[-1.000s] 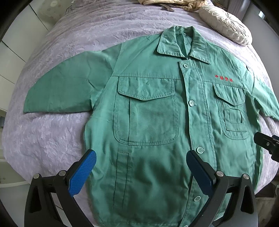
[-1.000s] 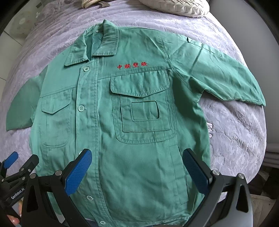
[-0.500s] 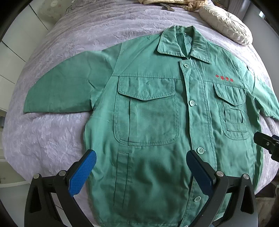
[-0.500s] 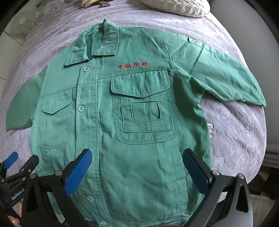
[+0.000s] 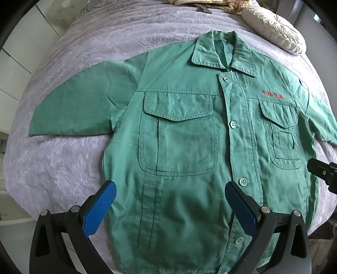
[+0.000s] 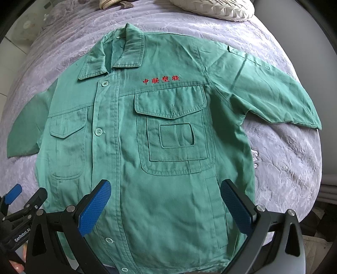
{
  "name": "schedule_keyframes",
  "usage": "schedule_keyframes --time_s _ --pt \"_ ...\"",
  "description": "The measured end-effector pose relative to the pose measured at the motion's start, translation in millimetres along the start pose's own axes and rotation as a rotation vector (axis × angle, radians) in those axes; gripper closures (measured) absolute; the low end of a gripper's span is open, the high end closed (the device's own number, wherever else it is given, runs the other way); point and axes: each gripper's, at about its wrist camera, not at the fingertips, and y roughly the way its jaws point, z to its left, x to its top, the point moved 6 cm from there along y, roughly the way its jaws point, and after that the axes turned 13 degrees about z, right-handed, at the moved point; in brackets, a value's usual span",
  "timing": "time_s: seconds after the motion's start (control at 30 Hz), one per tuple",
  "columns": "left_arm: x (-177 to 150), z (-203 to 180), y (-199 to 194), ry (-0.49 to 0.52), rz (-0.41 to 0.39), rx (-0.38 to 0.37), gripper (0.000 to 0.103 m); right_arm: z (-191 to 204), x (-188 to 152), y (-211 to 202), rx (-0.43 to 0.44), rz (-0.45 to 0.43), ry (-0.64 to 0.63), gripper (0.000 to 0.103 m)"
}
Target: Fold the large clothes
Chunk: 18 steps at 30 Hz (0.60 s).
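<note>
A green short-sleeved work jacket [image 5: 185, 147] with two chest pockets, buttons and red embroidered characters lies flat, front up, on a lilac bed cover [image 5: 63, 160]; both sleeves are spread out. It also shows in the right wrist view [image 6: 168, 168]. My left gripper [image 5: 170, 202] is open and empty, hovering above the jacket's lower left part. My right gripper [image 6: 166, 200] is open and empty above the lower right part. The left gripper shows at the left edge of the right wrist view [image 6: 23, 200].
A cream pleated cushion [image 5: 273, 29] lies at the head of the bed, beside a striped cloth [image 5: 210, 4]. The bed's near edge drops off just below the jacket hem. White cupboard fronts [image 5: 14, 69] stand to the left.
Nothing has visibly changed apart from a very slight shift of the views; both grippers stay open above the hem.
</note>
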Motion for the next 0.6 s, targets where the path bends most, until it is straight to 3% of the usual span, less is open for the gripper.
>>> schedule_keyframes --time_s 0.6 --pt "-1.0 -1.1 0.3 0.0 0.004 0.007 0.0 0.4 -0.6 -0.1 -0.003 0.001 -0.003 0.0"
